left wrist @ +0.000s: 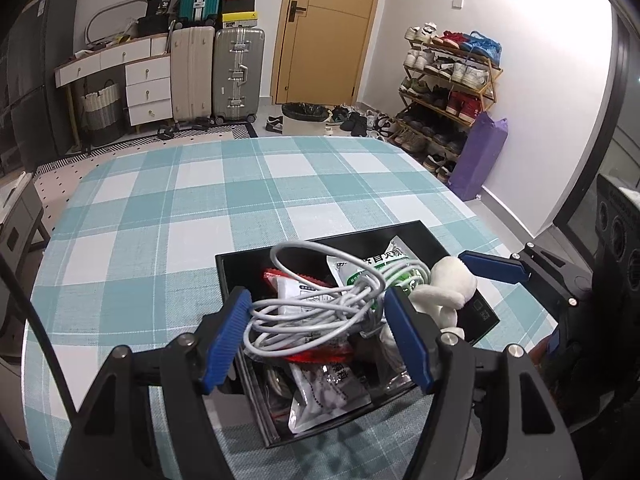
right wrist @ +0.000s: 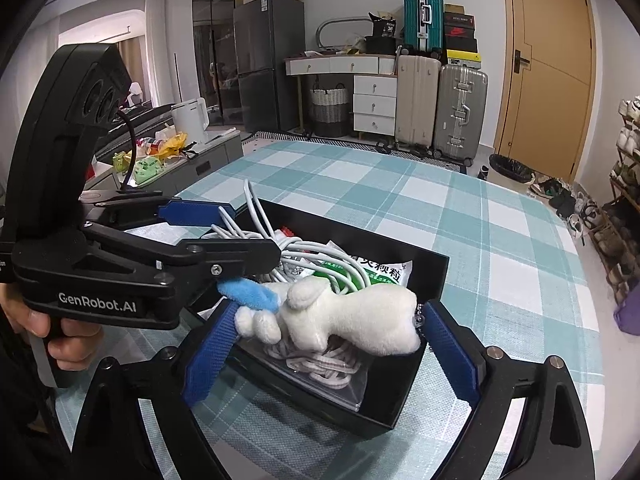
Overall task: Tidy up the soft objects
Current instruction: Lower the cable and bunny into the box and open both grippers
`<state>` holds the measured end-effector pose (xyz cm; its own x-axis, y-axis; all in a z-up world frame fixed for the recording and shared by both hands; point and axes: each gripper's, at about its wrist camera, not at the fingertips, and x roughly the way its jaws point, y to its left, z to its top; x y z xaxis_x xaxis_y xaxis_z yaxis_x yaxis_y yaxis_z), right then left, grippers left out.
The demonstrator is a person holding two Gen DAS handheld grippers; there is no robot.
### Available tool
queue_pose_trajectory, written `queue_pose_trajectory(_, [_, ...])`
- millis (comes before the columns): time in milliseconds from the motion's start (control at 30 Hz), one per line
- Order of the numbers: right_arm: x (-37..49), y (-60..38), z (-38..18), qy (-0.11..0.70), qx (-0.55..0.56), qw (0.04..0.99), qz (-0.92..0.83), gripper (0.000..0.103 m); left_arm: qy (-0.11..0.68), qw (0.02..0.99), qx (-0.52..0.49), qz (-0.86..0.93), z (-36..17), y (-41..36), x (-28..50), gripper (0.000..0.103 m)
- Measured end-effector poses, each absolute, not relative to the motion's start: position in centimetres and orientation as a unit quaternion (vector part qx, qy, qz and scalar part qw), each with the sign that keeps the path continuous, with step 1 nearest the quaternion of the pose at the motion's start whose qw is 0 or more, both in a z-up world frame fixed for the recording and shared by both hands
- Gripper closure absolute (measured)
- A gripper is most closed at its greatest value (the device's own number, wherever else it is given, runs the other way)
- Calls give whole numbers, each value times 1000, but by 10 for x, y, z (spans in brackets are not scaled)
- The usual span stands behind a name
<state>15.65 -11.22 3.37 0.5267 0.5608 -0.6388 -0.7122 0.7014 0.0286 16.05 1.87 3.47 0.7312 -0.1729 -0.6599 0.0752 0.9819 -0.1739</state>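
A black box sits on the checked tablecloth and holds a bundle of white cable, several sachets and a white plush toy. My left gripper is open, its blue fingers on either side of the cable bundle. My right gripper is open around the plush toy, which lies between its fingers over the box. The right gripper also shows in the left wrist view, and the left gripper in the right wrist view.
The checked table extends beyond the box. Suitcases, a drawer unit, a shoe rack and a door stand behind. A low cabinet with clutter is to the left.
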Motion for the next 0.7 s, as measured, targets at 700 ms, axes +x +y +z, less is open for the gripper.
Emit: queue_pose_trajectory(700, [124, -160, 48, 276, -59, 897, 339, 1, 307, 950, -37, -29, 42, 24, 101, 0])
